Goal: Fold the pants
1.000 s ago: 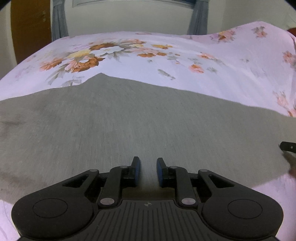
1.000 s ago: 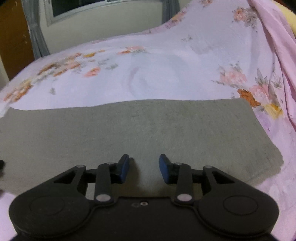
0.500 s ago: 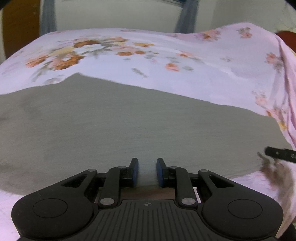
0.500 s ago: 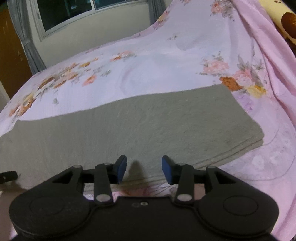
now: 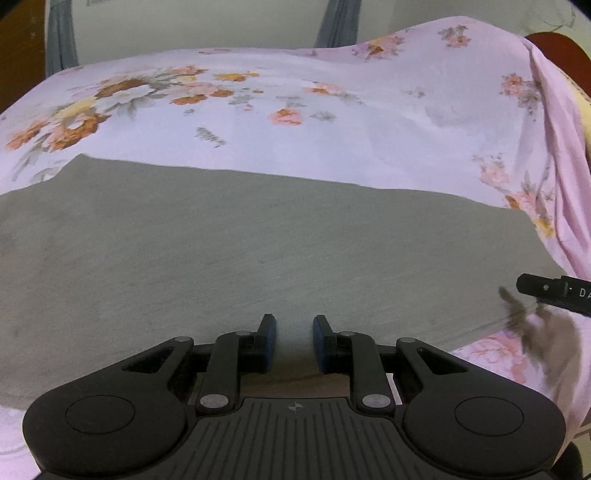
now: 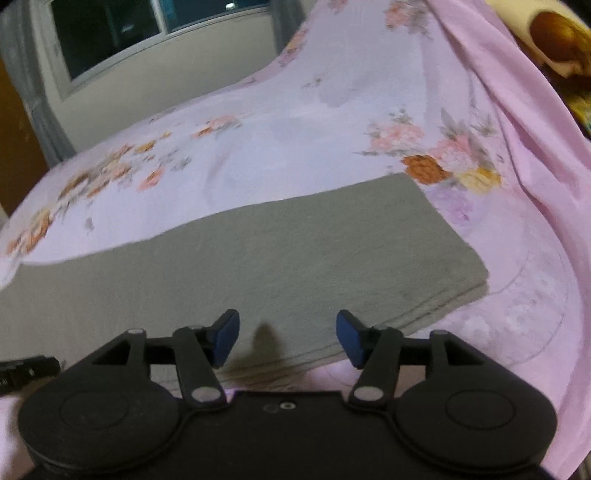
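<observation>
The grey pants [image 5: 258,251] lie flat and folded lengthwise across the bed. In the right wrist view the pants [image 6: 295,251] end in a layered edge at the right. My left gripper [image 5: 294,332] hovers over their near edge, shut to a narrow slit with nothing between its blue pads. My right gripper [image 6: 288,332] is over the near edge toward the right end. Its jaws are opening, and only cloth lying below shows in the gap. The right gripper's finger [image 5: 554,290] pokes in at the right edge of the left wrist view.
A pink floral bedsheet [image 5: 332,122] covers the bed [image 6: 258,147] all around the pants. A bunched pink fold [image 6: 517,110] and a yellow-brown pillow [image 6: 554,37] lie at the right. Behind the bed are a window [image 6: 147,29], grey curtains [image 5: 59,33] and a brown door [image 5: 18,48].
Both grippers have drawn back toward the near edge of the pants. The right jaws have spread wider and that view has tilted. The left jaws stay the same.
</observation>
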`<state>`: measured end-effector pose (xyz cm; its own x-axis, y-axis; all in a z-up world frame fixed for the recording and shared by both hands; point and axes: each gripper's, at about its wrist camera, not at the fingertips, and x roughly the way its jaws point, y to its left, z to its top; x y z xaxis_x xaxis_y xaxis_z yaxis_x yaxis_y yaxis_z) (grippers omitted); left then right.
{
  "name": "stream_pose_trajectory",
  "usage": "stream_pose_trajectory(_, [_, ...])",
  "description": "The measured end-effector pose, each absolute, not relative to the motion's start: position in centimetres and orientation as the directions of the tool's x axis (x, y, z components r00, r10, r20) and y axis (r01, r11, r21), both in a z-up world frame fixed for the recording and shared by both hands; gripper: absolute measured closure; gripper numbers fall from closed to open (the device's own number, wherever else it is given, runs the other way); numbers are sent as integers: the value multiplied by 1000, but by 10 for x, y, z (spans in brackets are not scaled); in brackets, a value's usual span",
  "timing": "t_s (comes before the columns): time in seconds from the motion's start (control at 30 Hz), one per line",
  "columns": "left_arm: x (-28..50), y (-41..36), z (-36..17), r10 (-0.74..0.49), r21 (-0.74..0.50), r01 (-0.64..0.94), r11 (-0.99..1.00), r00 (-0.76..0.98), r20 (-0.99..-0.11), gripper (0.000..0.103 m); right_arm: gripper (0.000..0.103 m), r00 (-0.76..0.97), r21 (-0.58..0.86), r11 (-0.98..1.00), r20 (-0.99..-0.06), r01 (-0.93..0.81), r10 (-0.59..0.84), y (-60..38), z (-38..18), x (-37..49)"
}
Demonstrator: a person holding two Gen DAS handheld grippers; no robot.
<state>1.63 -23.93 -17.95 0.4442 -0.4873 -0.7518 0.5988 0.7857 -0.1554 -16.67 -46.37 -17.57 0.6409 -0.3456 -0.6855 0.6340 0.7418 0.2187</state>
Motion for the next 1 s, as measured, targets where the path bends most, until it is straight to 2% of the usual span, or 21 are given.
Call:
stream_pose_trajectory(0.43, [5, -284, -180, -534, -207, 640, 740, 373, -759, 82, 45, 601, 311, 607, -715, 731, -357, -506, -185, -211])
stream_pose_trajectory(0.7, [9, -290, -190, -520, -208, 635, 744, 355, -777, 82, 50, 646, 443, 516, -691, 733, -324, -531, -195, -208])
stream_pose_trajectory(0.77, [10, -290, -188, -521, -217, 624, 751, 358, -775, 82, 57, 655, 484, 474, -685, 736, -317, -539, -200, -204])
stream_pose_trajectory(0.83, [12, -289, -185, -521, -214, 613, 761, 379, -765, 82, 69, 684, 543, 434, -663, 719, -304, -545, -202, -203])
stream_pose_trajectory(0.87, [13, -290, -185, -517, -206, 614, 762, 386, -764, 82, 79, 692, 551, 436, -657, 712, -298, -545, -202, -201])
stream_pose_trajectory(1.0, [19, -293, -192, -502, -188, 613, 767, 393, -770, 82, 80, 699, 554, 451, -661, 700, -274, -547, -207, -195])
